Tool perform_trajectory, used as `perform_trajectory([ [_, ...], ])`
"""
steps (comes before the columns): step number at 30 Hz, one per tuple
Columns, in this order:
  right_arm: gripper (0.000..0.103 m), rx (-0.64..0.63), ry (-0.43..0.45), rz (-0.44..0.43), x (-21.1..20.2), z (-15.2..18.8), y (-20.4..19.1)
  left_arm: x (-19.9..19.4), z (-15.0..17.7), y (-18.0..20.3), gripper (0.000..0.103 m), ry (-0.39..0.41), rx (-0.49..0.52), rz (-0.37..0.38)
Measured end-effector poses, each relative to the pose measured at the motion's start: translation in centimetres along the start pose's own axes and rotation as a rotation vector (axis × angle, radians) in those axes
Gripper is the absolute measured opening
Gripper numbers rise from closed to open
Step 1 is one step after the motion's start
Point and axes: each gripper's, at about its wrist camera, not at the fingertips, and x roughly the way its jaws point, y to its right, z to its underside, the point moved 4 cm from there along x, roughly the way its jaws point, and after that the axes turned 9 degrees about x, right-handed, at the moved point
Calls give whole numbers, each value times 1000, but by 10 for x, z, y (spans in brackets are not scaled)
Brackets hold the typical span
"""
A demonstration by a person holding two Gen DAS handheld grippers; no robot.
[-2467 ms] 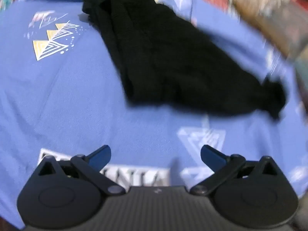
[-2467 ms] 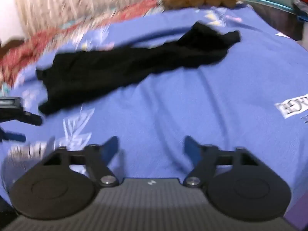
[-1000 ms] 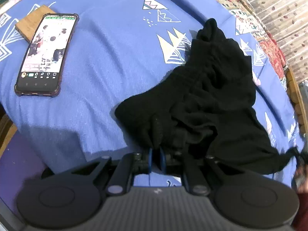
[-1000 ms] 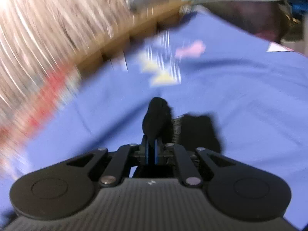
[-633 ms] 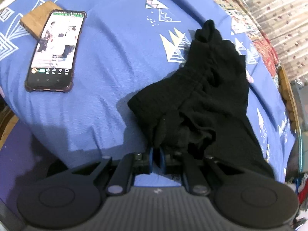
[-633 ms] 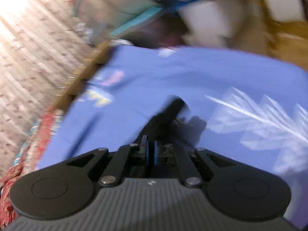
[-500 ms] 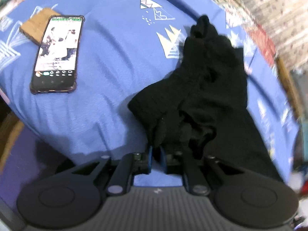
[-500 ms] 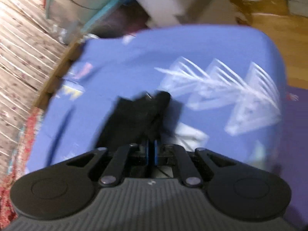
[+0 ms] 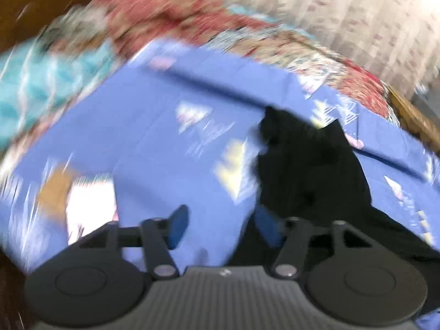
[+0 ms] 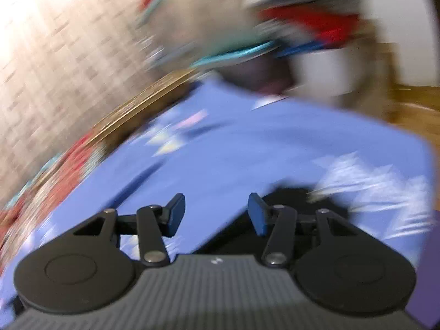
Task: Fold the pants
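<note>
Left wrist view: your left gripper has its fingers spread apart and holding nothing. The pants lie on the blue bedsheet, bunched into a dark heap, with their near edge just behind the right-hand finger. A bright blurred phone lies on the sheet well apart from the pants, on the side away from the heap. The frame is heavily smeared, so fabric detail cannot be read.

Right wrist view: your right gripper also shows its fingers parted and empty. One end of the pants lies on the sheet, just behind the right-hand finger. Blur hides which end it is.

Judgement on the step in hand: the garment looks crumpled rather than laid flat. You would do well to slow both hands, find the waistband and cuffs, and take matched corners before drawing the fabric taut.

Change from half a second ago: both pairs of fingers were then pinched shut on black cloth; both have now let go, and both cameras have swung sharply.
</note>
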Motion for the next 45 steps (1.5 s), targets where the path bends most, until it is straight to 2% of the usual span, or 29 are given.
perform_trajectory([
  [2,54,-98,-123,-80,21,26,-39,40,-26,32,80,20,121,25],
  [5,54,-251,-280,-192,40,69,-106,94,-49,74,92,63,267,22],
  [7,54,-363,-393,-276,52,95,-161,132,-50,89,93,47,309,23],
  [8,54,-439,-432,-317,57,107,-193,148,-49,91,81,28,286,22],
  [9,54,-513,-455,-352,53,123,-223,161,-47,90,60,9,251,29],
  [10,54,-590,-481,-390,55,137,-255,173,-44,88,17,-28,197,50],
  [11,54,-661,-503,-428,56,153,-288,177,-38,85,14,-49,133,84],
  [13,60,-775,-534,-510,59,191,-354,159,-25,83,12,19,73,129],
  [16,82,-949,-615,-614,82,265,-453,113,6,91,11,136,86,169],
  [18,83,-1073,-644,-623,93,324,-495,96,19,95,11,157,111,152],
  [21,83,-1210,-691,-567,121,404,-531,86,36,93,11,139,94,143],
  [22,75,-1244,-673,-523,132,422,-532,85,39,94,11,138,98,136],
  [23,42,-1283,-649,-465,142,436,-532,81,38,94,11,145,109,125],
  [24,18,-1316,-636,-407,154,443,-530,77,40,95,11,152,123,115],
  [25,14,-1294,-615,-381,161,439,-532,73,40,92,11,160,128,104],
  [27,13,-1116,-564,-429,165,388,-535,67,37,82,11,179,102,96],
  [29,13,-931,-500,-457,164,315,-535,62,28,71,11,202,73,74],
  [31,13,-713,-435,-458,166,225,-519,56,18,61,11,242,57,37],
  [34,13,-449,-282,-418,162,105,-467,50,1,50,11,279,12,16],
  [37,14,-239,-151,-337,150,23,-384,50,-10,46,11,278,-24,-4],
  [39,15,-165,-116,-254,143,-7,-320,56,-10,51,11,253,-24,-21],
  [42,26,-127,-123,-53,143,-11,-225,72,-1,67,12,170,36,-49],
  [44,61,-118,-139,135,145,1,-163,74,13,81,13,115,95,-53],
  [45,62,-107,-123,218,142,10,-134,69,22,86,15,107,119,-55],
])
